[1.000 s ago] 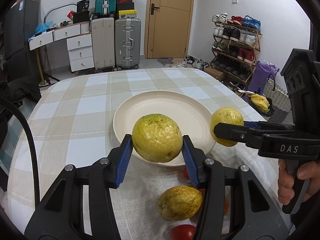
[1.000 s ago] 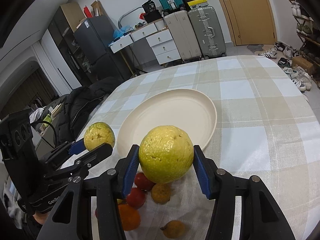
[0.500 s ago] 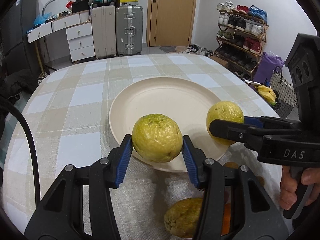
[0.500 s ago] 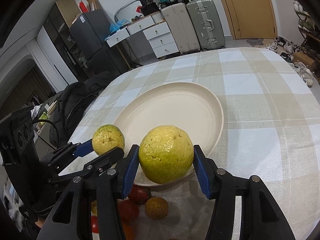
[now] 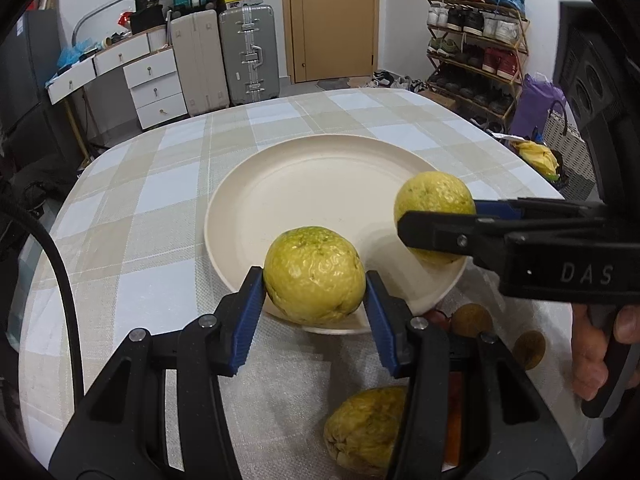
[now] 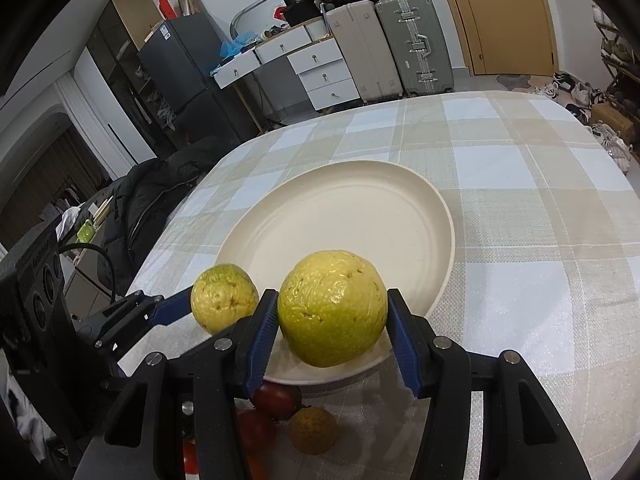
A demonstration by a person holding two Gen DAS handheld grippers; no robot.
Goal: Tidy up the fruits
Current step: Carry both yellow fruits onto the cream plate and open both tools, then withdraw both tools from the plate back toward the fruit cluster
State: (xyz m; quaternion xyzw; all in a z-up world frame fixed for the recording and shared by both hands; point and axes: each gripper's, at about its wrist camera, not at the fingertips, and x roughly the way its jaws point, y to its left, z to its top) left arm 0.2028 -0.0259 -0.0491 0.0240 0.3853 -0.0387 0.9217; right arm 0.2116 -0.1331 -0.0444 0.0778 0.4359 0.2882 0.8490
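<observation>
My left gripper (image 5: 314,280) is shut on a yellow-green guava (image 5: 314,268), which hangs over the near rim of the cream plate (image 5: 320,184). My right gripper (image 6: 332,300) is shut on a second, larger guava (image 6: 332,312) over the same plate (image 6: 360,220), near its front edge. In the left wrist view the right gripper (image 5: 436,222) comes in from the right with its guava (image 5: 432,196) over the plate's right side. In the right wrist view the left gripper (image 6: 216,304) and its guava (image 6: 224,294) sit at the plate's left edge. Nothing lies on the plate.
A third guava (image 5: 368,428) lies on the cloth below my left gripper. Small red tomatoes (image 6: 276,396) and brownish round fruits (image 6: 312,430) lie near the front edge. The checked tablecloth (image 6: 520,240) stretches beyond the plate. A hand (image 5: 600,360) holds the right gripper's handle.
Both grippers have moved forward and down with their guavas, from in front of the plate to over its near rim. The loose fruits have slid toward the bottom of both views.
</observation>
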